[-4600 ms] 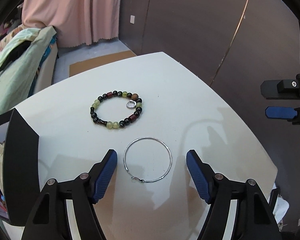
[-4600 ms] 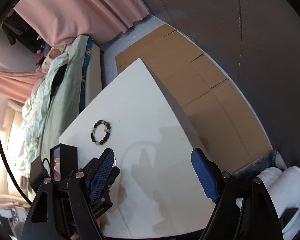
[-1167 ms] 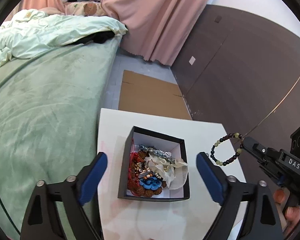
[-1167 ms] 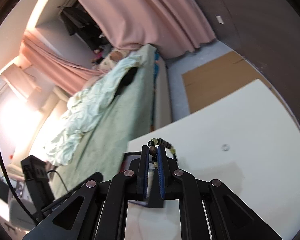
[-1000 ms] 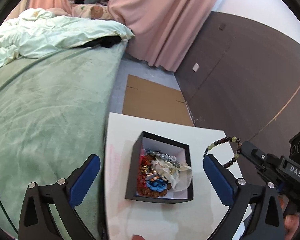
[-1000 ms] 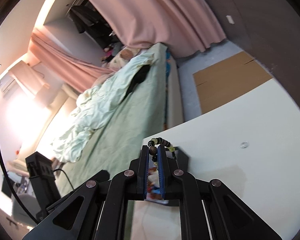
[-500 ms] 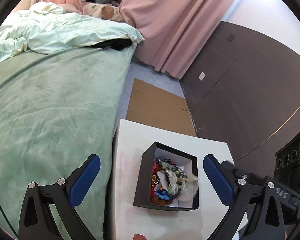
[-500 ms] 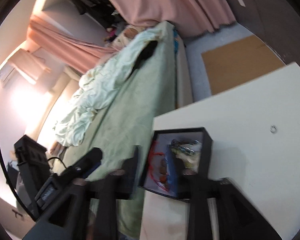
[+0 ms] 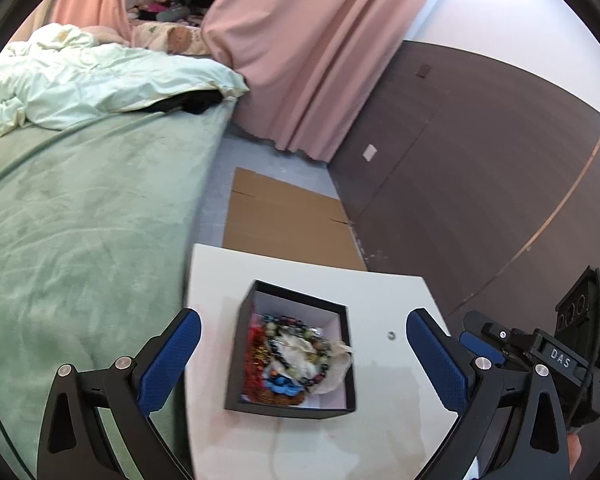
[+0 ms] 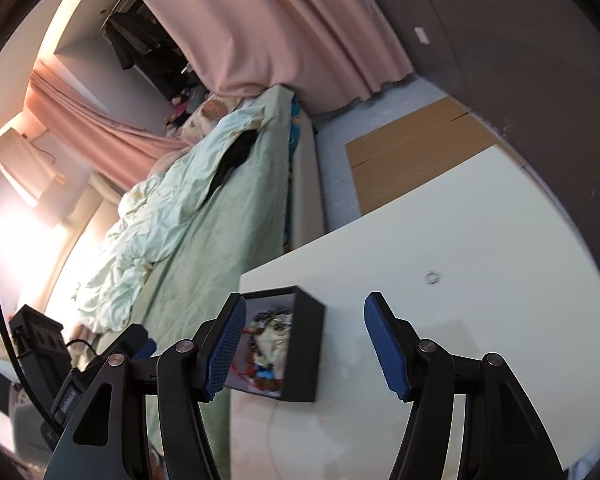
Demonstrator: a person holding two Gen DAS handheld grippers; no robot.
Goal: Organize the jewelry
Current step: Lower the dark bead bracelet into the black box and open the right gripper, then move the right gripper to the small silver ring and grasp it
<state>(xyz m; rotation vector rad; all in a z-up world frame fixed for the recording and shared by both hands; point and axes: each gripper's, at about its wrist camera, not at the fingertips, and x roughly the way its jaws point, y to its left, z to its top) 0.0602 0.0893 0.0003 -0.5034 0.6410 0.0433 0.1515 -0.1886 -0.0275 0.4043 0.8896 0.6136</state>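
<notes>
Both grippers, left (image 9: pixel 300 344) and right (image 10: pixel 304 344), gape empty; most jewelry fills the box (image 9: pixel 288 402), one ring (image 10: pixel 433 277) left on the table (image 10: pixel 480 240).

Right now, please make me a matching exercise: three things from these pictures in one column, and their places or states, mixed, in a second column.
Things:
1. small ring
2. black box
3. right gripper

Places or states:
A. open, holding nothing
B. lying alone on the white table
C. filled with mixed jewelry

Pairs: 1-B, 2-C, 3-A
</notes>
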